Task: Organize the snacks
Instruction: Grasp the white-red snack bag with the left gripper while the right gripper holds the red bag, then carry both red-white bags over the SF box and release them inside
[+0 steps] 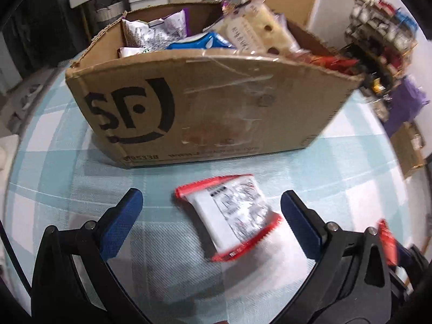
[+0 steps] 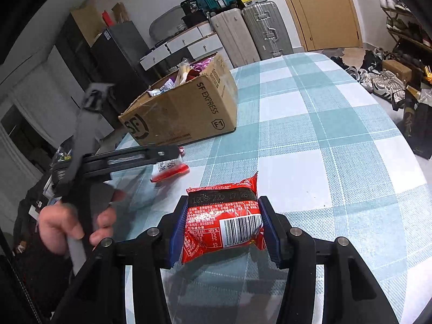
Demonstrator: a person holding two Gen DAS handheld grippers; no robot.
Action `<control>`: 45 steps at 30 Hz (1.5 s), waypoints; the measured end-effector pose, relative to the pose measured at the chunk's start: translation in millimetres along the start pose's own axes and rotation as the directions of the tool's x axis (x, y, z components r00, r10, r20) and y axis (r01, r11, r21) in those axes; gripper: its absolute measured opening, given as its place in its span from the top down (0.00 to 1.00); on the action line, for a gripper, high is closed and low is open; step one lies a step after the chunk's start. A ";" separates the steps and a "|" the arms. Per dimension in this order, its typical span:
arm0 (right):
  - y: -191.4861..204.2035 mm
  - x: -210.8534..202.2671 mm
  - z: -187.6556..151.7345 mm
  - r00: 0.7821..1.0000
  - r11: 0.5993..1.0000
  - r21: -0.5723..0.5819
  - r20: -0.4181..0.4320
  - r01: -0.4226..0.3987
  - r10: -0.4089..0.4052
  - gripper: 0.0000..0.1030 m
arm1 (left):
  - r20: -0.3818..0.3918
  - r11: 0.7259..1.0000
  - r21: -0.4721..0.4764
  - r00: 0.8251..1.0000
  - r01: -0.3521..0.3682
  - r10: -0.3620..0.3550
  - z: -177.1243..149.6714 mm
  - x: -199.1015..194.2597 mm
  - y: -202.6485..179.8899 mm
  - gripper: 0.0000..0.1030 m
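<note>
A white snack packet with red ends (image 1: 232, 216) lies on the checked tablecloth in front of a cardboard SF box (image 1: 210, 102) filled with several snack bags. My left gripper (image 1: 212, 210) is open, its blue pads on either side of the packet, not touching it. In the right wrist view my right gripper (image 2: 222, 224) is shut on a red snack packet (image 2: 222, 221) with a barcode, held above the table. The same view shows the left gripper (image 2: 151, 156) over the white packet (image 2: 170, 171), with the box (image 2: 183, 110) behind.
The checked tablecloth (image 2: 324, 135) stretches right and far of the box. Suitcases (image 2: 248, 32), drawers and a door stand behind the table. Shoes and a rack (image 2: 383, 78) lie on the floor to the right.
</note>
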State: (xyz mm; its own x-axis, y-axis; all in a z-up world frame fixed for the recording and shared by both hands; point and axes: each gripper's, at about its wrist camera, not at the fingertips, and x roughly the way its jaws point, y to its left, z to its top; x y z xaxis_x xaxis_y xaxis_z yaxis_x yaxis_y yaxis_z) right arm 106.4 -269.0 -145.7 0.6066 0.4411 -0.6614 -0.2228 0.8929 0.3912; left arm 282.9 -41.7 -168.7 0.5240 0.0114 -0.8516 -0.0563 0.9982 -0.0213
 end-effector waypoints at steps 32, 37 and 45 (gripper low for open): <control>37.0 -17.4 -3.4 0.999 0.996 -0.086 0.040 0.008 -0.005 0.51 | 0.066 0.993 0.050 0.991 0.111 -0.114 -29.6 -53.7 34.1 0.52; 43.7 -23.1 -5.4 0.999 0.996 -0.092 0.050 0.013 -0.008 0.51 | 0.088 0.991 0.062 0.989 0.117 -0.122 -48.1 -80.4 28.6 0.52; 59.5 -29.6 4.5 0.998 0.993 -0.117 0.070 -0.001 0.009 0.51 | 0.148 0.989 0.070 0.980 0.127 -0.136 -51.0 -110.4 44.1 0.52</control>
State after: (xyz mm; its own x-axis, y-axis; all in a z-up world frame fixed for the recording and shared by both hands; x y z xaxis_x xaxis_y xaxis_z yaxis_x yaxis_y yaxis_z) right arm 78.6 -229.4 -100.0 0.6563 0.4421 -0.6114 -0.3111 0.8968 0.3145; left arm 179.2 -1.9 -102.4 0.6466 -0.1163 -0.7539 0.0706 0.9932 -0.0927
